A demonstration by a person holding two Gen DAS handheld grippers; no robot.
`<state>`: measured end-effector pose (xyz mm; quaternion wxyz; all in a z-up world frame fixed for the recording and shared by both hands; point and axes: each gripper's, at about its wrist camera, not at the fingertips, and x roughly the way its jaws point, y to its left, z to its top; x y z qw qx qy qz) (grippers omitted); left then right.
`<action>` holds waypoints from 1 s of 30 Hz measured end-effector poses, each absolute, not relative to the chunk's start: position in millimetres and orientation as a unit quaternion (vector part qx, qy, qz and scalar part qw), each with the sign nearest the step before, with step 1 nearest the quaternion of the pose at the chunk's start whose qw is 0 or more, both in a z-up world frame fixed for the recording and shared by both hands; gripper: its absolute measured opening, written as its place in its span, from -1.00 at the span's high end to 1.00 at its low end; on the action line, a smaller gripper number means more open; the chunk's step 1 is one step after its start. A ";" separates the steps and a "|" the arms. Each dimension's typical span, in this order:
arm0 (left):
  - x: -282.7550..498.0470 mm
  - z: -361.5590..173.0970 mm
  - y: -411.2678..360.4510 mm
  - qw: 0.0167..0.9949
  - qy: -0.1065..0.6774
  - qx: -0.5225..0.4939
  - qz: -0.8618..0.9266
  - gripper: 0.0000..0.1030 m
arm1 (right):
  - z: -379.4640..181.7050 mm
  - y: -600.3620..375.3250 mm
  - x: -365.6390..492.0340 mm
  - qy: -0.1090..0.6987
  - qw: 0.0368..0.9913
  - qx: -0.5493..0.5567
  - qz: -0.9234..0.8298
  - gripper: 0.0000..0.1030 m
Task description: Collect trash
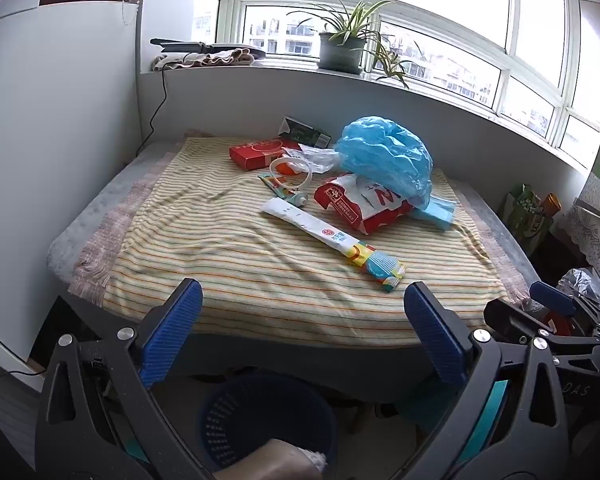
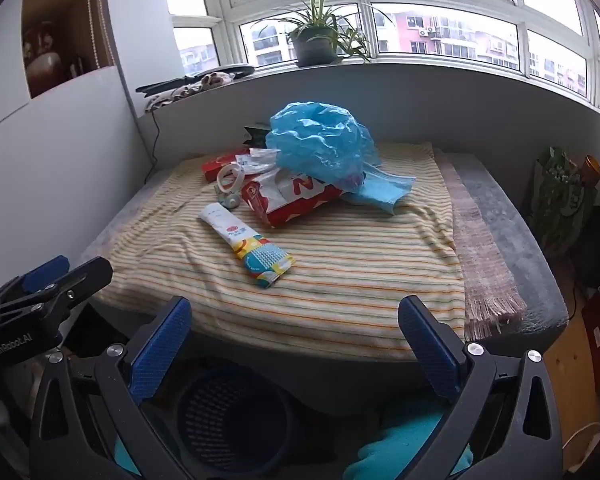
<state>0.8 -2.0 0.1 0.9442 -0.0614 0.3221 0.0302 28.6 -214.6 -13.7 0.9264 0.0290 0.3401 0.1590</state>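
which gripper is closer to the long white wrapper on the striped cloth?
Right, only slightly. The right gripper sits almost straight below the long white wrapper; the left gripper is offset to its left. Both open and short of the bed.

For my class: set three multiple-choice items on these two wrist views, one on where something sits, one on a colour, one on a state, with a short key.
1. Where is the potted plant?
A. On the windowsill
B. On the striped blanket
C. In the basket

2. What colour is the crumpled plastic bag on the pile of trash?
A. Red
B. Blue
C. Black

3. How does the left tool stand?
A. Shut on the long wrapper
B. Shut on nothing
C. Open, holding nothing

Key: 1 A, its pot stands on the sill before the window. 2 B, it is pale blue. 3 C, its fingers are wide apart and the long wrapper lies on the striped blanket beyond them.
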 end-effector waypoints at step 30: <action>-14.3 -3.0 -2.0 0.946 0.315 -0.076 0.019 -0.99 | -20.6 -201.0 15.0 0.346 0.925 0.010 0.158 -0.98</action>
